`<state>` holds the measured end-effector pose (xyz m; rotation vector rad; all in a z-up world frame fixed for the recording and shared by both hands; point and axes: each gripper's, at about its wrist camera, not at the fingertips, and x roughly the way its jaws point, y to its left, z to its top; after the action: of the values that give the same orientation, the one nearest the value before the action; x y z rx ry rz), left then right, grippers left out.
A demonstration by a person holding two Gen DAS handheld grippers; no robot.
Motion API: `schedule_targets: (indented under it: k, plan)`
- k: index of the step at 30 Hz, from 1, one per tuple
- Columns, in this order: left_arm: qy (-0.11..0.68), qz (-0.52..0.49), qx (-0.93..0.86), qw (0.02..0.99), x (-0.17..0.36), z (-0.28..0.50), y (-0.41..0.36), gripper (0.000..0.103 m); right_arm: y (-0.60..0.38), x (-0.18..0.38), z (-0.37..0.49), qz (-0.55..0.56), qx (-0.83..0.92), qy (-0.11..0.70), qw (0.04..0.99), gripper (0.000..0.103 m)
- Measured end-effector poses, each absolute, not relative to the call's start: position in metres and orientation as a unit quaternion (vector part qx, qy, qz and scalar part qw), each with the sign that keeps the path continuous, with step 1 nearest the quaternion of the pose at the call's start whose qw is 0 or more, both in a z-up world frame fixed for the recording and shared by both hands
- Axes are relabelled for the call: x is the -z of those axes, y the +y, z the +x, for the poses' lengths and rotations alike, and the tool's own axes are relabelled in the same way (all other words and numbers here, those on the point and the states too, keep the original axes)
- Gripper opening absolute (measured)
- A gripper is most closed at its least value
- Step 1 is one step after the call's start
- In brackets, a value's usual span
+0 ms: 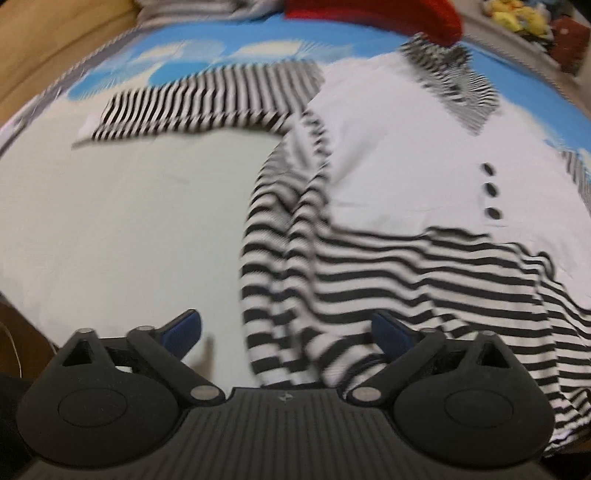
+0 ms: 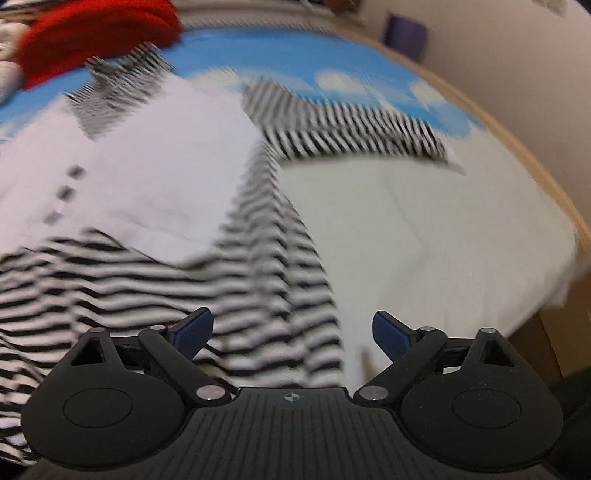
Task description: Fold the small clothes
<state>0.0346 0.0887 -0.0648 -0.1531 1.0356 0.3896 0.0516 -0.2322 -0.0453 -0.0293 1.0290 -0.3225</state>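
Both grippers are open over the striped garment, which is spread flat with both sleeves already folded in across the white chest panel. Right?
Not quite: the sleeves are not folded in. One striped sleeve lies stretched out sideways in the left wrist view, the other in the right wrist view. The left gripper and right gripper are open above the garment.

Both my views are motion-smeared. The striped garment (image 1: 388, 258) runs off the frame's right and bottom edges; its three dark buttons (image 2: 64, 194) smear into dashes. The red cloth (image 1: 388, 14) is cut off at top. The yellow clutter (image 1: 517, 14) is unidentifiable.
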Motion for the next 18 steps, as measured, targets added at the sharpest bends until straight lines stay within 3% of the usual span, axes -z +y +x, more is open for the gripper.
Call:
schedule_targets:
  k: [1, 2, 3, 4, 5, 6, 7, 11, 13, 14, 15, 17, 18]
  plan:
    - [0.503, -0.076, -0.187, 0.840, 0.067, 0.033, 0.092, 0.087, -0.237, 0.047, 0.050, -0.012, 0.158, 0.497, 0.853, 0.080]
    - [0.515, -0.085, -0.184, 0.833, 0.072, 0.033, 0.095, 0.073, -0.239, 0.052, 0.049, -0.004, 0.156, 0.509, 0.846, 0.074]
    - [0.527, -0.094, -0.178, 0.826, 0.077, 0.032, 0.096, 0.056, -0.242, 0.055, 0.047, 0.011, 0.147, 0.515, 0.845, 0.059]
    - [0.535, -0.106, -0.167, 0.821, 0.080, 0.031, 0.097, 0.048, -0.246, 0.054, 0.045, 0.027, 0.136, 0.515, 0.846, 0.042]
    - [0.533, -0.119, -0.153, 0.824, 0.079, 0.028, 0.097, 0.033, -0.247, 0.054, 0.046, 0.047, 0.121, 0.516, 0.847, 0.033]
    - [0.530, -0.117, -0.145, 0.827, 0.077, 0.025, 0.096, 0.017, -0.246, 0.052, 0.045, 0.052, 0.114, 0.512, 0.850, 0.018]
    - [0.530, -0.110, -0.135, 0.830, 0.073, 0.023, 0.091, 0.014, -0.246, 0.049, 0.045, 0.045, 0.116, 0.506, 0.854, 0.010]
    - [0.537, -0.098, -0.108, 0.831, 0.060, 0.007, 0.079, 0.011, -0.263, 0.040, 0.043, 0.052, 0.136, 0.490, 0.860, 0.007]
    - [0.545, -0.106, -0.107, 0.825, 0.062, 0.003, 0.079, 0.013, -0.270, 0.043, 0.042, 0.050, 0.144, 0.494, 0.856, 0.008]
    - [0.549, -0.107, -0.112, 0.822, 0.061, 0.002, 0.079, 0.020, -0.271, 0.044, 0.041, 0.046, 0.147, 0.497, 0.854, 0.008]
    - [0.546, -0.098, -0.123, 0.823, 0.058, 0.003, 0.078, 0.028, -0.269, 0.045, 0.041, 0.043, 0.146, 0.499, 0.853, 0.009]
    - [0.515, -0.049, -0.145, 0.844, 0.044, 0.002, 0.072, 0.031, -0.267, 0.040, 0.041, 0.043, 0.140, 0.494, 0.857, 0.015]
    - [0.491, -0.028, -0.144, 0.859, 0.034, 0.002, 0.067, 0.031, -0.266, 0.036, 0.042, 0.047, 0.138, 0.482, 0.864, 0.024]
